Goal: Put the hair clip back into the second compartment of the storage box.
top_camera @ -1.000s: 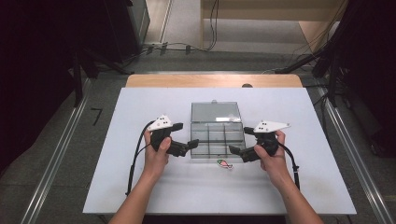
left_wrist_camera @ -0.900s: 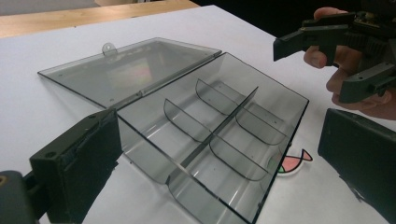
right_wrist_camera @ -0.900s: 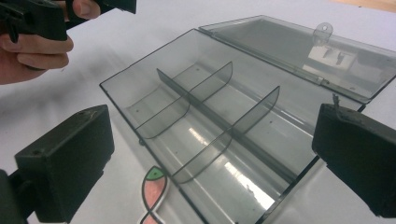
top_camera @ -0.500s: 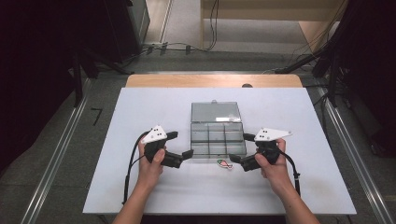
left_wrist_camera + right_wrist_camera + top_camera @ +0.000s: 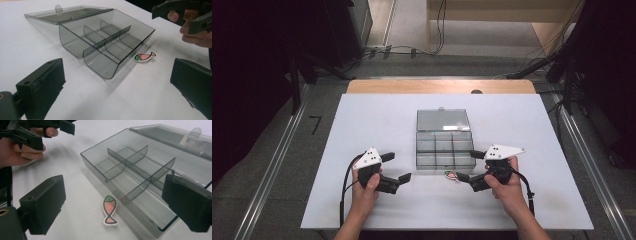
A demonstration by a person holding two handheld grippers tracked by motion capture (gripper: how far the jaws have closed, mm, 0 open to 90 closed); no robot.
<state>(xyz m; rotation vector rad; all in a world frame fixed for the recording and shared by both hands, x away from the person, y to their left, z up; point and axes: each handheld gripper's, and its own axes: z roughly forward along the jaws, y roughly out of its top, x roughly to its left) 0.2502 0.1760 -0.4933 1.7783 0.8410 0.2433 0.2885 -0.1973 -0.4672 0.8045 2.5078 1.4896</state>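
A clear smoky-grey compartment box (image 5: 444,148) sits mid-table with its lid (image 5: 443,120) folded flat behind it and its compartments empty. A small pink and green fish sticker (image 5: 453,175) lies on the table just outside the box's near right corner. My left gripper (image 5: 396,167) hovers open to the box's near left, holding nothing. My right gripper (image 5: 469,165) stands open at the near right corner, right beside the fish. In the left gripper view the box (image 5: 107,47) and fish (image 5: 143,56) lie ahead of the open jaws. In the right gripper view the fish (image 5: 110,210) lies between the jaws.
The white table top (image 5: 377,120) has bare room to the left, right and front of the box. A wooden strip (image 5: 437,86) runs along its far edge. Metal rails (image 5: 272,170) flank the table on the floor. Cables trail from both grippers toward the near edge.
Both hands have drawn back from the box's sides toward the near edge of the table. The box and fish have not moved.
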